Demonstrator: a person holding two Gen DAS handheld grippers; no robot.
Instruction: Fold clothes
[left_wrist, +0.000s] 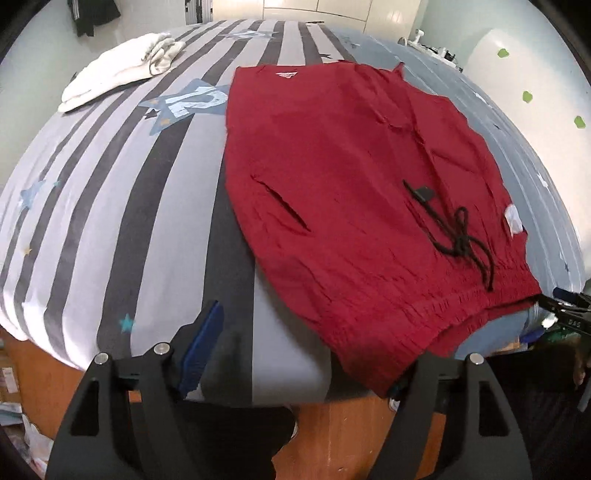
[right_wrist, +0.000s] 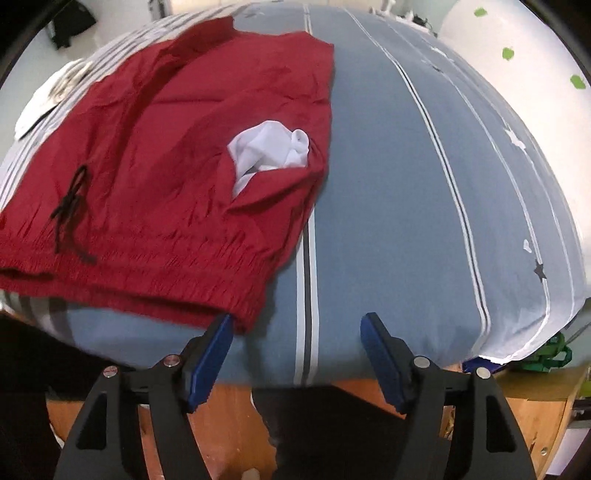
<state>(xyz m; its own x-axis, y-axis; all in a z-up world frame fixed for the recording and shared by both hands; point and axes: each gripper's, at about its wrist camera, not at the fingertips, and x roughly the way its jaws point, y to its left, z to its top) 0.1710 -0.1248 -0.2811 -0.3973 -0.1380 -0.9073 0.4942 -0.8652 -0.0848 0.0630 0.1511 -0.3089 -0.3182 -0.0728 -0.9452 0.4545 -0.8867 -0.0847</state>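
Red shorts (left_wrist: 351, 184) (right_wrist: 166, 147) lie flat on the bed, elastic waistband toward me and legs pointing away. A black drawstring (left_wrist: 461, 236) (right_wrist: 72, 210) is knotted near the waistband. A white pocket lining (right_wrist: 269, 151) (left_wrist: 513, 219) sticks out on the right side. My left gripper (left_wrist: 303, 362) is open at the near bed edge. Its left pad (left_wrist: 201, 350) is over bare sheet, and the waistband's left corner drapes over its right finger. My right gripper (right_wrist: 297, 350) is open with only sheet between the pads. Its left pad (right_wrist: 214, 354) sits just beside the waistband's right corner.
A folded white garment (left_wrist: 118, 70) (right_wrist: 48, 96) rests at the far left of the bed. The sheet is grey-striped (left_wrist: 110, 203) on the left and blue (right_wrist: 388, 184) on the right. A wooden bed frame (left_wrist: 351, 417) runs below the near edge. Dark clothing (left_wrist: 92, 14) hangs at the back wall.
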